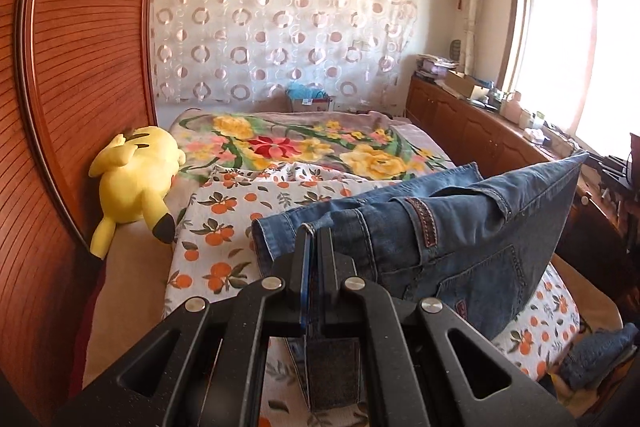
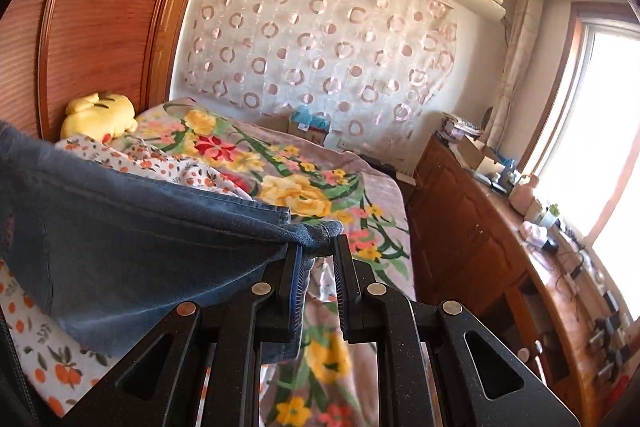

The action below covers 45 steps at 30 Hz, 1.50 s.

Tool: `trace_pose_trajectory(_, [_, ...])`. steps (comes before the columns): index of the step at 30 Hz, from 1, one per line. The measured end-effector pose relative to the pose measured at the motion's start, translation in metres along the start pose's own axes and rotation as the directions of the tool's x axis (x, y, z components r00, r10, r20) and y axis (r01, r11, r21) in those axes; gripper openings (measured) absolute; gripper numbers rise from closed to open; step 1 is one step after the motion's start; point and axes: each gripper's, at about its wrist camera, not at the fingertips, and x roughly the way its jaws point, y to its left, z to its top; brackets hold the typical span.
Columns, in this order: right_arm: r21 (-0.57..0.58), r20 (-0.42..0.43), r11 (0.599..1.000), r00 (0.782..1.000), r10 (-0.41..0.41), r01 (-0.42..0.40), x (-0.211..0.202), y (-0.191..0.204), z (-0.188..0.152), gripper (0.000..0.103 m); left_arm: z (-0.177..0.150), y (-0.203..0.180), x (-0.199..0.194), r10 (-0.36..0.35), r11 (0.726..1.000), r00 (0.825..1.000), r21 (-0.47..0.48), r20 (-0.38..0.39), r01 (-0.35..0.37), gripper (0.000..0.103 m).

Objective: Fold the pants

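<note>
The pants (image 1: 460, 239) are blue denim jeans, held up off the bed (image 1: 224, 227) and stretched between the two tongs above the orange-print sheet, with the back pocket and a belt loop facing the left wrist camera. The left tongs (image 1: 315, 239) are pinched tight on a seamed edge of the denim, and the right tongs (image 2: 318, 247) stand narrow with a bunched hem or corner caught at their tips (whether both pads press fully on it is hard to tell, since a gap shows lower between the fingers). Denim like this should feel fairly heavy and thick for cloth, limp enough to sag between the holds yet stiff enough to keep a crease; it is not slippery and not fragile. The doubled seams, hems and waistband look like the best places to grip, since the layers there give the pads something firm to bite. A yellow plush toy (image 1: 136, 183) lies well apart by the headboard.
</note>
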Motion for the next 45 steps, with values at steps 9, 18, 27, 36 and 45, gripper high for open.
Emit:
trace_pose_trajectory(9, [0.013, 0.026, 1.000, 1.000, -0.001, 0.000, 0.012, -0.012, 0.029, 0.015, 0.031, 0.002, 0.015, 0.012, 1.000, 0.999, 0.004, 0.031, -0.013, 0.003])
trace_pose_trajectory(18, [-0.007, -0.150, 1.000, 0.989, 0.007, -0.008, 0.122, -0.002, 0.040, 0.015, 0.049, 0.027, 0.111, 0.038, 0.999, 0.993, -0.007, -0.109, -0.039, 0.003])
trace_pose_trajectory(27, [-0.013, -0.306, 0.999, 0.952, 0.029, -0.034, 0.233, 0.025, 0.009, 0.015, 0.025, 0.045, 0.188, 0.055, 0.998, 0.969, -0.010, -0.242, -0.059, 0.004])
trace_pose_trajectory(36, [0.104, -0.331, 0.988, 0.933, 0.139, -0.110, 0.274, 0.006, 0.023, 0.023, 0.013, 0.061, 0.194, 0.041, 0.998, 0.966, -0.040, -0.254, -0.053, 0.028])
trace_pose_trajectory(45, [0.187, -0.261, 0.970, 0.945, 0.198, -0.152, 0.230, -0.015, 0.010, 0.047, 0.021, 0.039, 0.169, -0.002, 1.000, 0.984, 0.029, -0.177, 0.008, 0.044])
